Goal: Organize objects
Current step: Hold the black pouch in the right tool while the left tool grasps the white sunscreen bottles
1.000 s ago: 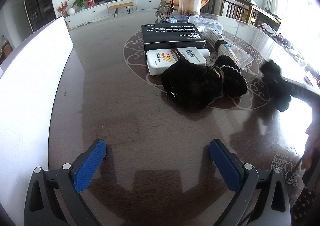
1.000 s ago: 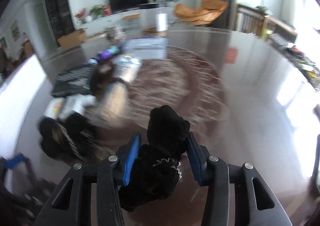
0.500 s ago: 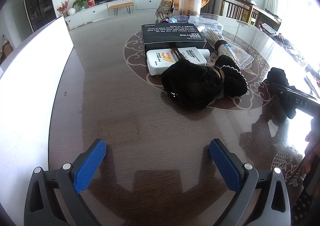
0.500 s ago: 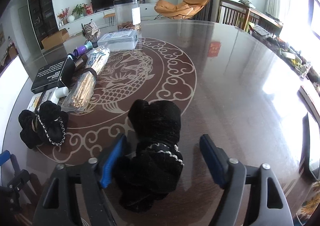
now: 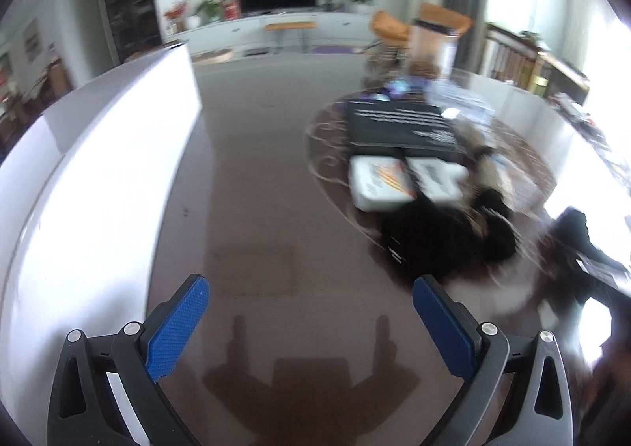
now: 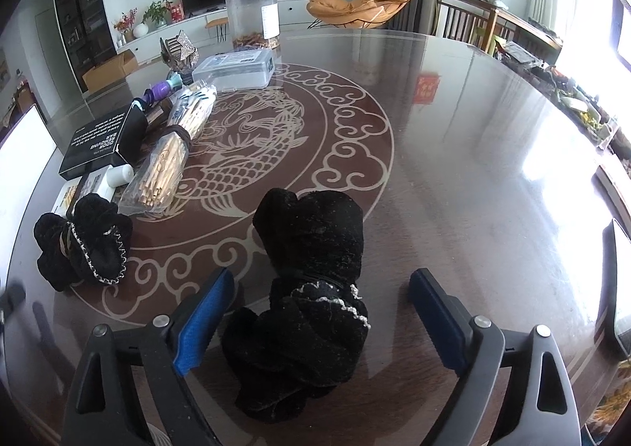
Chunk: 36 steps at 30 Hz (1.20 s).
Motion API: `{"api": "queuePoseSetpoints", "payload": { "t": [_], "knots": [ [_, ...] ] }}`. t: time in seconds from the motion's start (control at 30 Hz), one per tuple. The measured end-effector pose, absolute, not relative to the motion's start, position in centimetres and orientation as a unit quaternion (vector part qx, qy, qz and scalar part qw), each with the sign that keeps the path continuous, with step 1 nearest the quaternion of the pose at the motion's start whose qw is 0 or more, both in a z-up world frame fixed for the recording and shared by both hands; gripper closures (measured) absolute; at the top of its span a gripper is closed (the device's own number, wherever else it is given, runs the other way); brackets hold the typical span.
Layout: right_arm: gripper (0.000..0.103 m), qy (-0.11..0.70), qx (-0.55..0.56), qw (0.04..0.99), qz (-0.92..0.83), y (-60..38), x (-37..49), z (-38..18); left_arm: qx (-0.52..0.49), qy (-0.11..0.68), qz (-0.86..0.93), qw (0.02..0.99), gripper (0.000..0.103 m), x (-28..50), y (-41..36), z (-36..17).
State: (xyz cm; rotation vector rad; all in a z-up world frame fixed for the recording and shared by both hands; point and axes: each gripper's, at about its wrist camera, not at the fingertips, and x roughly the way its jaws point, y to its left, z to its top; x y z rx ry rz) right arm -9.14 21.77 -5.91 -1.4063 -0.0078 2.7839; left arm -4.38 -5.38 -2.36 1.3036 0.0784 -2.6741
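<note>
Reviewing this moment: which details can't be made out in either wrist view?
- Left wrist view: motion blur makes the black box print unreadable.
- Right wrist view: the clear jar contents are too small to identify.
- Right wrist view: the black velvet pouch hides its own contents.

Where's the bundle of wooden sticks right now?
In the right wrist view, the stick bundle lies left of centre on the table, between the black box and the fish inlay.
</note>
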Motion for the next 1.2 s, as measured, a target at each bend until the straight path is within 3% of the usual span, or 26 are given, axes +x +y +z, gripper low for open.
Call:
{"api": "queuePoseSetpoints", "payload": {
  "t": [0.2, 0.4, 0.5, 0.7, 0.87, 1.2],
  "knots": [
    [0.011, -0.002, -0.451, 0.010, 0.892, 21.8, -9.1, -5.9, 0.476, 0.041, -0.873, 0.095, 0.000, -8.2, -4.2, -4.7],
    [0.010, -0.002, -0.452, 0.010, 0.892, 21.7, -9.1, -5.9, 0.470, -0.007, -0.883, 0.014, 0.000, -9.8, 2.4, -4.5],
    [0.010, -0.002, -0.451, 0.009, 0.892, 21.7, -9.1, -5.9, 0.462, -0.035, -0.886, 0.021, 0.000, -9.9, 3.4, -3.6],
    [0.008, -0.003, -0.453, 0.007, 0.891, 21.6, -9.1, -6.0, 0.460, 0.043, -0.886, 0.048, 0.000, -12.9, -2.6, -1.3],
    [0.008, -0.003, -0.453, 0.007, 0.892, 21.6, -9.1, -6.0, 0.474, 0.122, -0.872, -0.013, 0.000, -16.1, -5.2, -1.2],
    [0.008, -0.002, -0.453, 0.007, 0.892, 21.6, -9.1, -6.0, 0.507, 0.010, -0.857, -0.091, 0.000, -15.3, -0.4, -3.2]
  ]
}}
